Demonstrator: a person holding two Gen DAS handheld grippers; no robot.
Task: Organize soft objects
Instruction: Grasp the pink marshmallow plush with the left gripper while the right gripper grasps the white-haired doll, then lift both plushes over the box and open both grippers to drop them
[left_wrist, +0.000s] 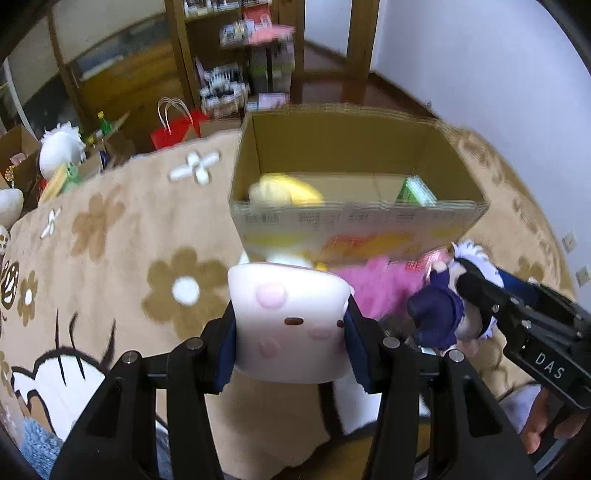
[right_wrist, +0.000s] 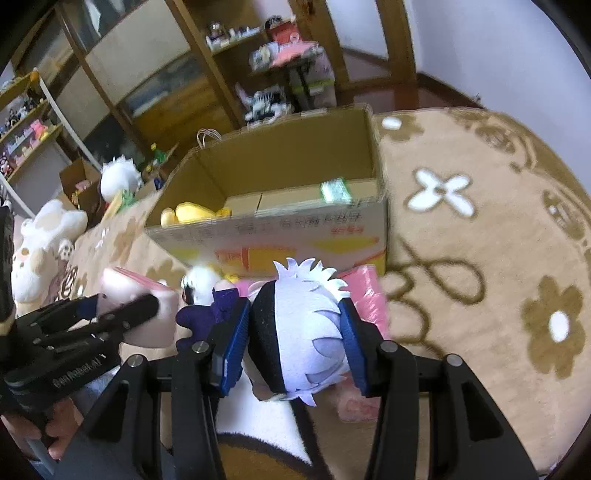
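Note:
My left gripper (left_wrist: 290, 314) is shut on a white squishy plush (left_wrist: 284, 295) with pink spots and a small face, held off the rug. My right gripper (right_wrist: 295, 310) is shut on the head of a white-haired doll (right_wrist: 306, 332) with a black blindfold and purple clothes. In the left wrist view this doll (left_wrist: 436, 310) hangs to the right in the right gripper (left_wrist: 461, 306). Just beyond both stands an open cardboard box (left_wrist: 354, 221), with a yellow plush (left_wrist: 284, 192) and a green packet (left_wrist: 415, 192) inside. A pink fluffy item (left_wrist: 373, 284) lies at the box's foot.
A beige flowered rug (right_wrist: 480, 258) covers the floor. Wooden shelves (right_wrist: 273, 55) with small items stand behind the box. At the left are a red paper bag (left_wrist: 173, 133), other cardboard boxes and white plush toys (right_wrist: 48, 236). A person's hand (left_wrist: 546, 424) holds the right gripper.

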